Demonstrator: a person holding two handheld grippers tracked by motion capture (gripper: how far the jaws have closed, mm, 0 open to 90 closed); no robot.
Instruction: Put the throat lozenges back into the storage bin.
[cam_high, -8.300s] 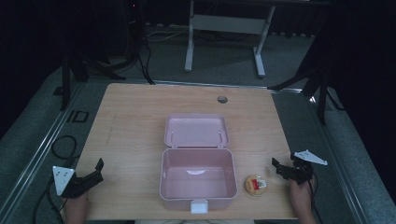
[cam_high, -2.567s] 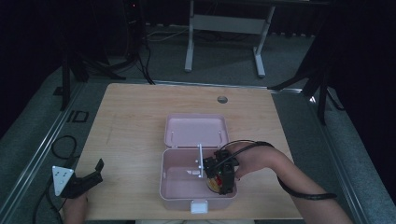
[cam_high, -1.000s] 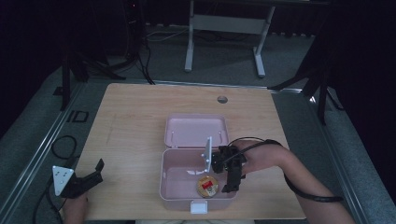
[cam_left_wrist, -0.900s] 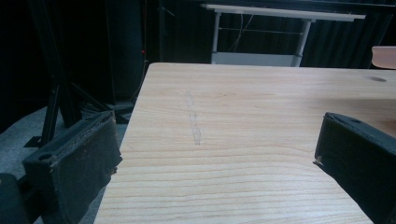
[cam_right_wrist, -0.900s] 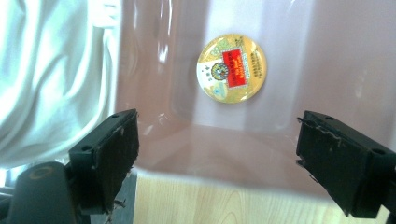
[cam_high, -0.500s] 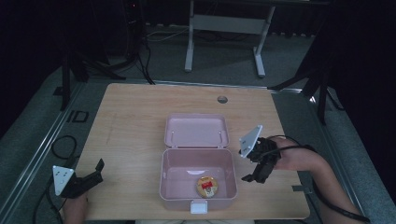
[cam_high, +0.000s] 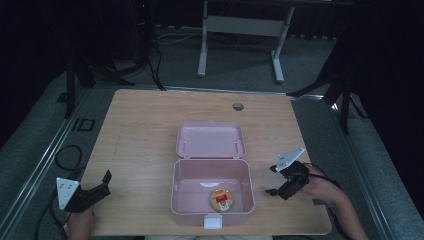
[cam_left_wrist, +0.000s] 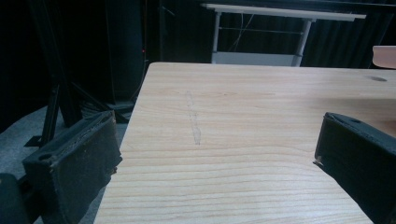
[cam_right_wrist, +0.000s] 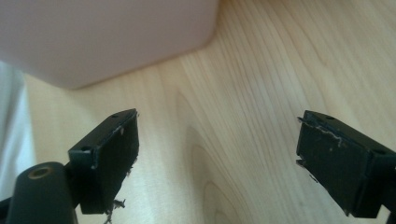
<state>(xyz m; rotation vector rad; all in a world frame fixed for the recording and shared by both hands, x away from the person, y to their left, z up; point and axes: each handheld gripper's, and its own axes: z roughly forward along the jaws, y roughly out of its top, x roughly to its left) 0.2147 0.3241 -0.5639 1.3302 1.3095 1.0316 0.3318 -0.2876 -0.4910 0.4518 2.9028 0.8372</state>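
Lying in pink box (cam_high: 212, 207): round yellow-orange item (cam_high: 221, 199), red centre.

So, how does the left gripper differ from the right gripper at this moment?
The left gripper sits near the table's front left corner, far from the pink box; the right gripper is just beside the box's right wall. The left gripper's grey plate lies low, while the right gripper's plate is raised. Both have open jaws and hold nothing.

You've got no legible text here. The small round yellow item w/ red label (cam_high: 221, 199) inside the open pink plastic box (cam_high: 186, 197) carries print, but it's too small to read.
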